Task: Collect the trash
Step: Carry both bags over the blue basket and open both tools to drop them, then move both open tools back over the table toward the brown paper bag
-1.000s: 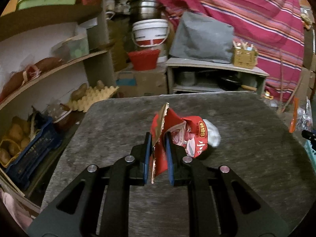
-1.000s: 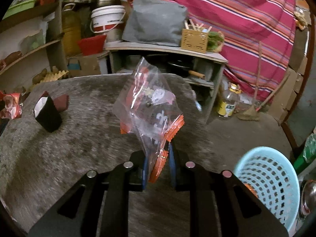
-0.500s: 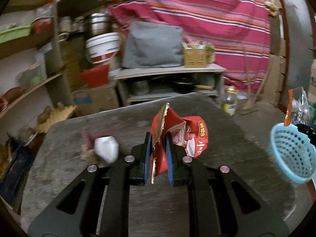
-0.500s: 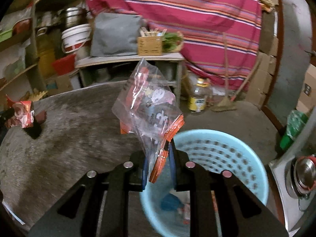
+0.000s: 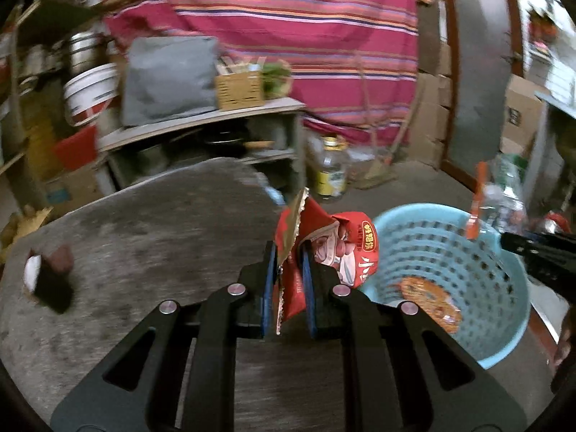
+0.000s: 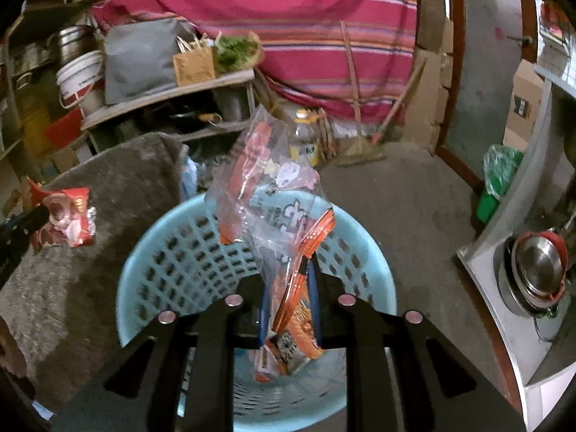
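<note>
Right gripper (image 6: 288,295) jaws clamped on crinkled clear plastic bag with orange edge (image 6: 273,201), held over perforated light-blue plastic basket (image 6: 144,252) for drop. Left gripper (image 5: 288,288) pinches red foil snack wrapper (image 5: 324,244) beside the basket rim, next up.

There is one blue basket (image 6: 172,252), one red snack wrapper (image 5: 342,248), one clear plastic bag (image 6: 266,194), one dark carton (image 5: 46,280) on the counter (image 5: 144,223), and two grippers, left (image 5: 288,280) and right (image 6: 288,295).

Pale blue basket (image 6: 172,252); red snack wrapper (image 5: 345,248); clear bag (image 6: 266,194) edged orange; magenta cloth (image 5: 288,18) striped orange, blue and white.
</note>
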`<act>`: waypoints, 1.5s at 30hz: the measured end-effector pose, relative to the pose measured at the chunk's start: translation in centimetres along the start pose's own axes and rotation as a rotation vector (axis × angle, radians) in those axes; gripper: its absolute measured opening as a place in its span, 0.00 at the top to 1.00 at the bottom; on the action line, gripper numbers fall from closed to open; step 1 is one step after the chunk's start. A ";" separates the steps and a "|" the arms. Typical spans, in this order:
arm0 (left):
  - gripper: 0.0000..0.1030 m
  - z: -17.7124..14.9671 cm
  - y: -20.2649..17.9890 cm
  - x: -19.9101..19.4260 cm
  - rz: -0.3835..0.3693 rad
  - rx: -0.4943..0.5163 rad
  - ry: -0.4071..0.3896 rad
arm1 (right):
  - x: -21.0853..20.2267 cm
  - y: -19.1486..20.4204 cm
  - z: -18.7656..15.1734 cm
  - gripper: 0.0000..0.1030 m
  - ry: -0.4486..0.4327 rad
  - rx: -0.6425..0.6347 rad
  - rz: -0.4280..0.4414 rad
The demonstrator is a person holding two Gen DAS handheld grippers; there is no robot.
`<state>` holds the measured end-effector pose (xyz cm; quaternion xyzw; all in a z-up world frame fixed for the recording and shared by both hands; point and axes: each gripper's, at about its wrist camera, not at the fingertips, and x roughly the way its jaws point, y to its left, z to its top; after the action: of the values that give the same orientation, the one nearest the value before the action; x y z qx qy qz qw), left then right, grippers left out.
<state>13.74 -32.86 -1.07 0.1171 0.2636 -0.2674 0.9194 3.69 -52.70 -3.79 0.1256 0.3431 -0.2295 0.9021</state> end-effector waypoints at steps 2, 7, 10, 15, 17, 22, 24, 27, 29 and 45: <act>0.87 -0.1 -2.1 0.5 -0.021 0.030 0.000 | -0.1 -0.6 -0.1 0.82 -0.002 0.010 0.000; 0.86 0.1 -5.1 2.1 -0.082 0.041 0.030 | -0.2 -1.7 -0.1 0.82 0.000 0.011 -0.015; 0.83 0.2 -5.8 2.4 -0.111 0.038 0.037 | 0.2 -2.2 -0.2 0.82 0.013 0.032 -0.015; 0.44 0.2 -6.9 1.9 -0.124 0.058 0.024 | 0.4 -2.6 -0.3 0.82 0.020 0.041 -0.015; 0.41 0.2 -6.8 1.4 -0.110 0.066 0.016 | 0.4 -2.5 -0.3 0.82 0.023 0.043 -0.010; 0.18 0.2 -4.0 0.0 -0.048 0.022 -0.022 | 1.5 -1.4 -0.4 0.81 0.054 0.024 0.000; 0.14 0.1 -2.4 -0.7 -0.012 -0.001 -0.033 | 2.1 -0.9 -0.5 0.79 0.075 0.018 -0.001; 0.11 0.1 0.3 -1.7 0.027 -0.028 -0.042 | 3.4 0.3 -0.7 0.64 0.132 0.010 -0.001; 0.07 0.2 2.0 -2.4 0.062 -0.039 -0.052 | 3.7 1.1 -1.0 0.43 0.150 0.001 -0.018; 0.05 -1.8 21.2 -8.4 0.350 -0.165 -0.078 | 1.8 8.1 1.1 0.12 0.060 -0.022 -0.060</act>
<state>18.66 -11.02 3.66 0.0751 0.2246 -0.0852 0.9678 9.53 -46.69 -3.63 0.1123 0.3760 -0.2488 0.8855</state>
